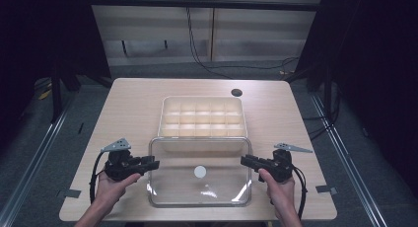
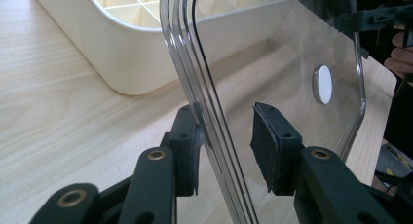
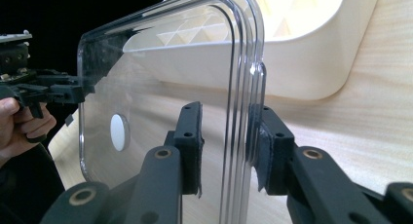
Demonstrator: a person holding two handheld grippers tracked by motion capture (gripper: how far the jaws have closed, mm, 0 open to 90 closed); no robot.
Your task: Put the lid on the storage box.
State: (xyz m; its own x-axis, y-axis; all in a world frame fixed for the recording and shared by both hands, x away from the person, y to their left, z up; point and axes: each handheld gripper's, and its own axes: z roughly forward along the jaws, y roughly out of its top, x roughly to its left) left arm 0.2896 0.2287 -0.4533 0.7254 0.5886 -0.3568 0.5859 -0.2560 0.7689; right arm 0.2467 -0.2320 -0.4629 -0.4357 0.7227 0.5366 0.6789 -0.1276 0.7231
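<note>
1. Gripping the clear lid [image 1: 199, 172] by opposite edges keeps it level, just before the compartment box [image 1: 202, 117] on the worktop [image 1: 128, 103].
2. Right gripper [image 3: 225, 136] jaws seem clenched on its rim; left gripper [image 2: 225, 136] jaws straddle the rim, one pad apparently off.

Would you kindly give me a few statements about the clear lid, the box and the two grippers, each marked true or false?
1. The clear lid lies nearer the person than the cream compartment box. True.
2. The lid is seated on the box. False: it lies on the table in front of the box.
3. The lid's edge stands between the jaws of the left gripper. True; one pad is at the rim, the other stands apart from it.
4. The right gripper is at the box wall. False: its jaws straddle the lid's right edge.
5. A white round disc sits at the lid's middle. True.
6. The box compartments hold screws. False: they look empty.
</note>
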